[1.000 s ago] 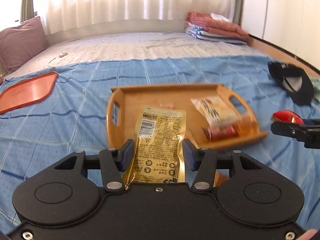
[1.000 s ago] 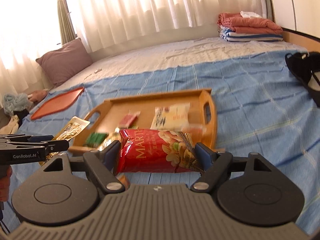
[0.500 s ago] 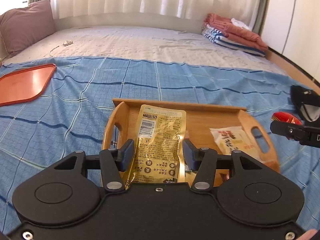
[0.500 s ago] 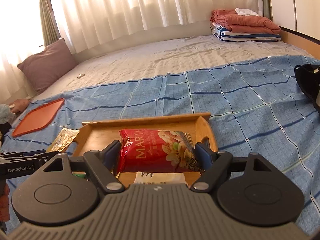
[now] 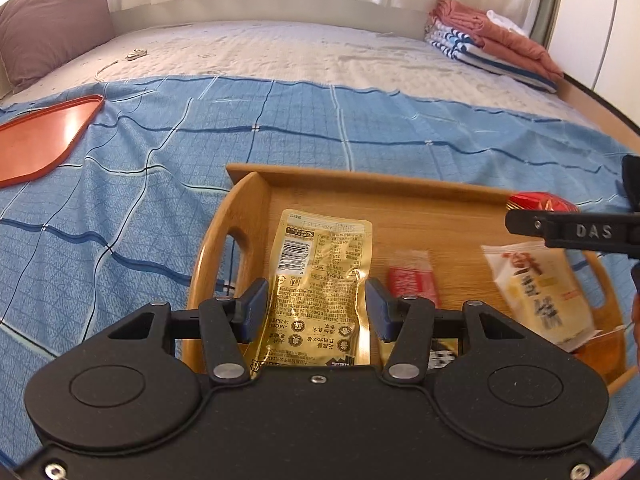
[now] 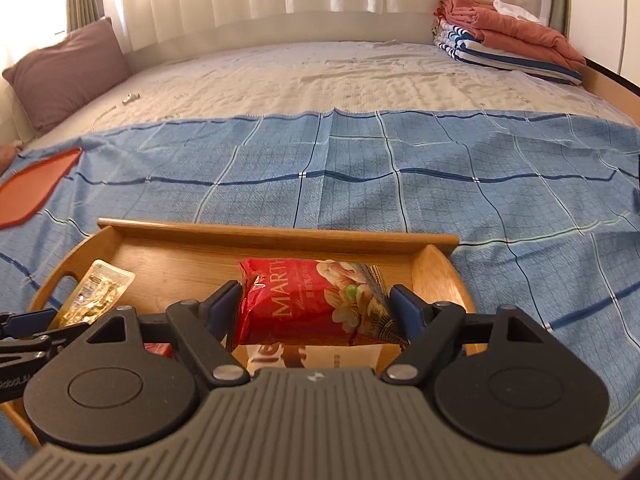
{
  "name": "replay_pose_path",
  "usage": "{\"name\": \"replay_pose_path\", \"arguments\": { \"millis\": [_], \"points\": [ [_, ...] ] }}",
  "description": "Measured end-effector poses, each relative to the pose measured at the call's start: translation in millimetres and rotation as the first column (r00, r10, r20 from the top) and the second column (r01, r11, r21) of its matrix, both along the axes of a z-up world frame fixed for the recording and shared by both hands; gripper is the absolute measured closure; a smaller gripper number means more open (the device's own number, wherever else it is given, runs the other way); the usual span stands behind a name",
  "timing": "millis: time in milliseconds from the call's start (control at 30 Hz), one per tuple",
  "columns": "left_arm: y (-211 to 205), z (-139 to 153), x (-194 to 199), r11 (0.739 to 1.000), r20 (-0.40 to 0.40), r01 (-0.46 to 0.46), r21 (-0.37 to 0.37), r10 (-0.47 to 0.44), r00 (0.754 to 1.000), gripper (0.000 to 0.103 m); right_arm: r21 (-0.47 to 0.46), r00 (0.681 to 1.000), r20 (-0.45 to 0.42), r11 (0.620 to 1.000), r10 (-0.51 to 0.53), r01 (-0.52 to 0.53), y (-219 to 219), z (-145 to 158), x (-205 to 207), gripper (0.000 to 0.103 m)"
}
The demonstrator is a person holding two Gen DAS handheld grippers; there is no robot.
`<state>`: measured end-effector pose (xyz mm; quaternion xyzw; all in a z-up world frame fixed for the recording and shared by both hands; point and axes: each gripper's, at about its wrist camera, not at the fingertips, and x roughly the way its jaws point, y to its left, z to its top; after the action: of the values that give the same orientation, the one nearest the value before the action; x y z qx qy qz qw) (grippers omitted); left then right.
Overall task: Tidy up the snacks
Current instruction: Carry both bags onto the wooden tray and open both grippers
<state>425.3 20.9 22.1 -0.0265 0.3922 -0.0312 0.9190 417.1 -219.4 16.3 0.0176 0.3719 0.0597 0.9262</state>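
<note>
My left gripper (image 5: 316,300) is shut on a gold foil snack pouch (image 5: 320,280) and holds it over the left half of the wooden tray (image 5: 360,178). A small red packet (image 5: 412,282) and a pale yellow snack bag (image 5: 540,296) lie on the tray floor. In the right wrist view my right gripper (image 6: 316,306) is shut on a red nut bag (image 6: 312,304) over the right half of the wooden tray (image 6: 280,232). The gold foil snack pouch (image 6: 98,294) shows at the left there, and a white packet (image 6: 312,356) lies under the red bag.
The tray sits on a blue checked blanket (image 5: 160,160) spread over a bed. An orange tray (image 5: 40,140) lies at the far left. A mauve pillow (image 6: 64,72) and folded towels (image 6: 508,40) rest near the curtained window. A dark object (image 5: 632,178) sits at the right edge.
Both grippers have moved forward and lower with their snacks, from in front of the wooden tray to above it. The tray now fills the lower part of each view.
</note>
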Motion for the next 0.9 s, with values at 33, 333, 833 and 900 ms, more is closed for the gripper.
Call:
{"name": "replay_pose_path", "arguments": {
  "millis": [33,333,833,900],
  "points": [
    [1.7,-2.9,2.4,1.000,-0.003,-0.005,-0.003,0.005,1.000,0.053,-0.005,1.000,-0.006,1.000,0.001,-0.001,1.8,-3.6,4.8,0.022],
    [4.9,-9.5,7.8,1.000,0.014,0.008,0.005,-0.008,1.000,0.053,-0.043,0.999,-0.036,0.999,0.003,-0.005,15.7,-25.9,23.9,0.022],
    [-0.2,-3.6,-4.2,0.999,0.040,0.038,0.019,-0.039,0.998,0.032,-0.047,0.999,-0.033,0.999,-0.010,0.009,16.8,-32.8,13.5,0.010],
    [0.9,2.1,-9.4,0.999,0.049,0.045,0.008,-0.046,0.998,0.028,-0.040,1.000,-0.017,0.999,-0.013,0.013,16.4,-26.8,8.2,0.010]
  ]
}}
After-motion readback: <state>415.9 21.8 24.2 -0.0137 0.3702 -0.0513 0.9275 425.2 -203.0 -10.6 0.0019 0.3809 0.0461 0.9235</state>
